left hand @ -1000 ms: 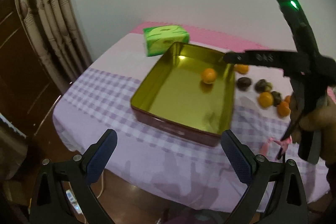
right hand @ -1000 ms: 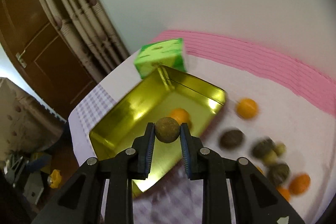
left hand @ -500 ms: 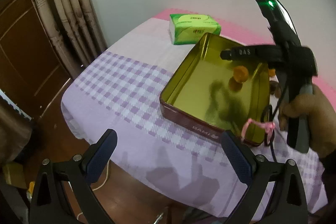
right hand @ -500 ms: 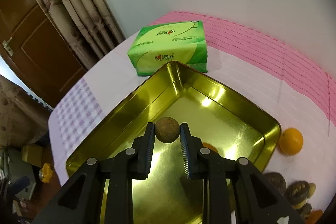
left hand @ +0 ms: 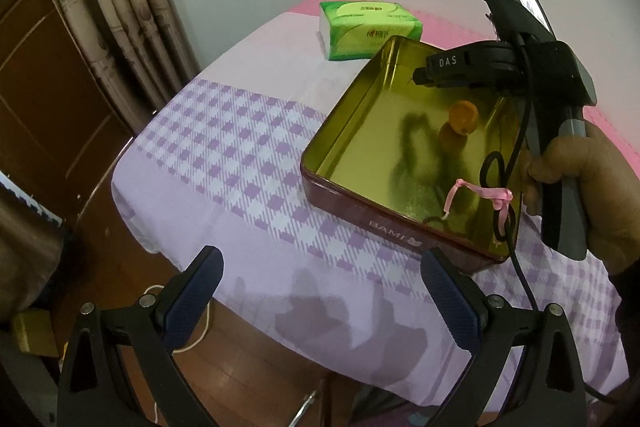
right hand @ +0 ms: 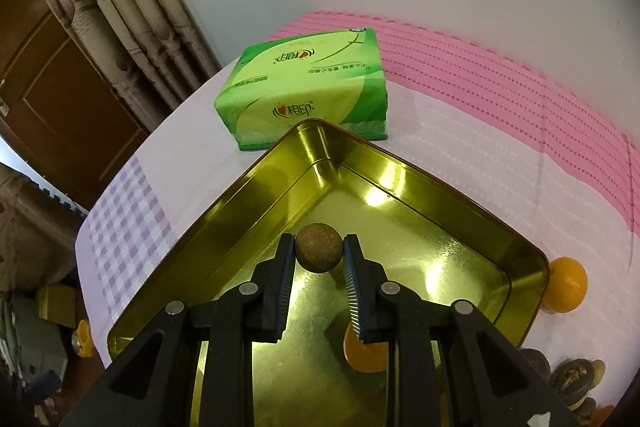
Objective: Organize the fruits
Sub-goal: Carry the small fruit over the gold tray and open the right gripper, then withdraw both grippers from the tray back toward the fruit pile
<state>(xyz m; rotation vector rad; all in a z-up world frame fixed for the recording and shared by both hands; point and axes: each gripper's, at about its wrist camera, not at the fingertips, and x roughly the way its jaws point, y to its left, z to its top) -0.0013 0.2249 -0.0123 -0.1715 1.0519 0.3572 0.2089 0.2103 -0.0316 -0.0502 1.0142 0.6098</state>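
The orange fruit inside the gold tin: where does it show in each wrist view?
Left wrist: small round orange fruit right of centre, on the floor of the gold metal tin, below the right tool.
Right wrist: same fruit low centre, partly behind a finger.
Shared landmark: green tissue pack beyond the tin's far corner.

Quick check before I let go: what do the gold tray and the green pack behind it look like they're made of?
The gold tray looks like thin metal, probably tinplate: its mirror-like inside shows bright glints and reflects the orange fruit, and the outer wall is painted dark red. The green pack looks like soft glossy plastic film, likely over tissues: its corners are rounded and crinkled. The right tool holds a brown fruit above the tray.
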